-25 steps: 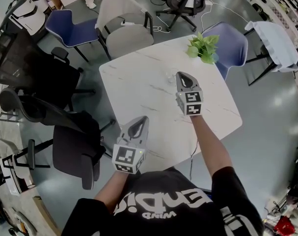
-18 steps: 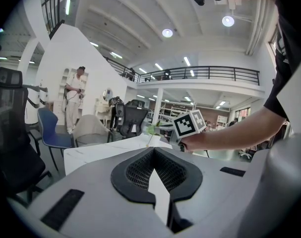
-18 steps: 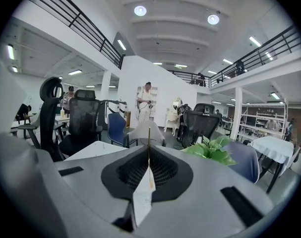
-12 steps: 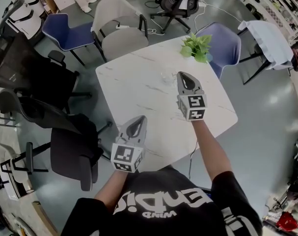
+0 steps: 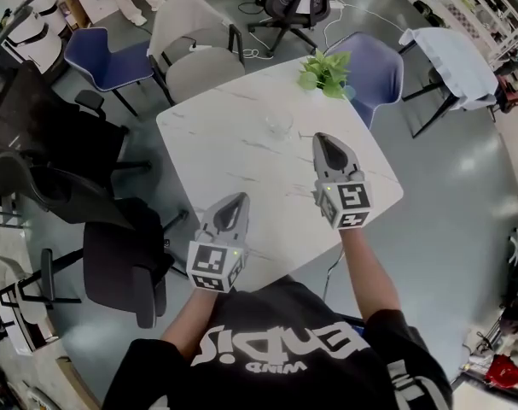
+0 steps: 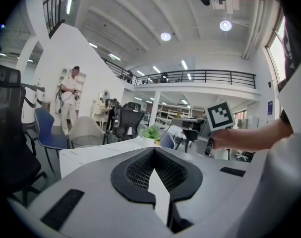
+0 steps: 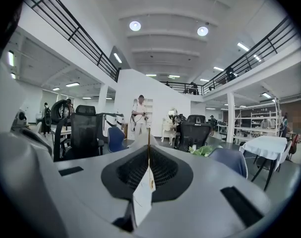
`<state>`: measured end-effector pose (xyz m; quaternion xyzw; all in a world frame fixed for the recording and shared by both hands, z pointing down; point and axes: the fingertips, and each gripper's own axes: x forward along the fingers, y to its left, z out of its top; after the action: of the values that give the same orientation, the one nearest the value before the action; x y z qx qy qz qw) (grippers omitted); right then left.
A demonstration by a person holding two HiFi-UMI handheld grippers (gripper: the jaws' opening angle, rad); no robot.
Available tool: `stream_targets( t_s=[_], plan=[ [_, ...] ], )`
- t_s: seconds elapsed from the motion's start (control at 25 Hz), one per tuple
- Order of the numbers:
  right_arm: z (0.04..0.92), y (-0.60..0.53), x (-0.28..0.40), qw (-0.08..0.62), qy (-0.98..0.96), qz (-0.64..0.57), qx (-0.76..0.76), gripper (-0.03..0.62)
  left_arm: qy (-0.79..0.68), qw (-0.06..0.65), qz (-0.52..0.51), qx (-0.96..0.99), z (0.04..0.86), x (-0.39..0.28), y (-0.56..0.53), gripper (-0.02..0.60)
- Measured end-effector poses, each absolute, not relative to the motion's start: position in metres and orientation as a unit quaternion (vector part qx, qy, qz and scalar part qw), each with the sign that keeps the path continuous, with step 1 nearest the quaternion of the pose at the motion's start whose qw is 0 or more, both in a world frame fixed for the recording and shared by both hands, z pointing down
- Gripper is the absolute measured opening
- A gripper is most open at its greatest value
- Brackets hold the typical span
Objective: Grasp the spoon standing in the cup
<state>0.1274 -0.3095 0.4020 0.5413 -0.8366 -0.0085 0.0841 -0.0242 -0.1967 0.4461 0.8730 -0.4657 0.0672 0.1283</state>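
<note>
Thin, straight spoon handle (image 7: 149,134) upright between right tool's (image 7: 149,147) black, mesh-textured pads (image 7: 166,168)

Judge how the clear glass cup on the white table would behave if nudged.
The cup looks like clear glass, so probably fragile and light. It stands upright on the smooth table, so a side push would likely slide it, or tip it if struck high.

The person wears a black short-sleeved T-shirt (image 5: 284,348) with white lettering on the front. The left hand-held gripper (image 5: 240,198) and the right hand-held gripper (image 5: 323,137) each have a smooth grey shell, a black mesh-lined teardrop hollow and a cube (image 5: 214,269) bearing black-and-white square markers.
</note>
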Motion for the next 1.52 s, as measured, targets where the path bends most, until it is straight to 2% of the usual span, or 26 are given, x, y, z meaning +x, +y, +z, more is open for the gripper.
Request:
stream_targets(
  t_s=[0.76,1.52],
  plan=[
    [0.414,-0.172,0.16,0.052,-0.826,0.056,0.559,0.015,-0.452,0.106,0.065,0.883,0.427,-0.017,-0.167,0.014],
    [0.437,-0.15,0.158,0.048,-0.821,0.083,0.563,0.015,-0.472,0.107,0.068,0.872,0.429,-0.027,-0.17,0.014]
  ],
)
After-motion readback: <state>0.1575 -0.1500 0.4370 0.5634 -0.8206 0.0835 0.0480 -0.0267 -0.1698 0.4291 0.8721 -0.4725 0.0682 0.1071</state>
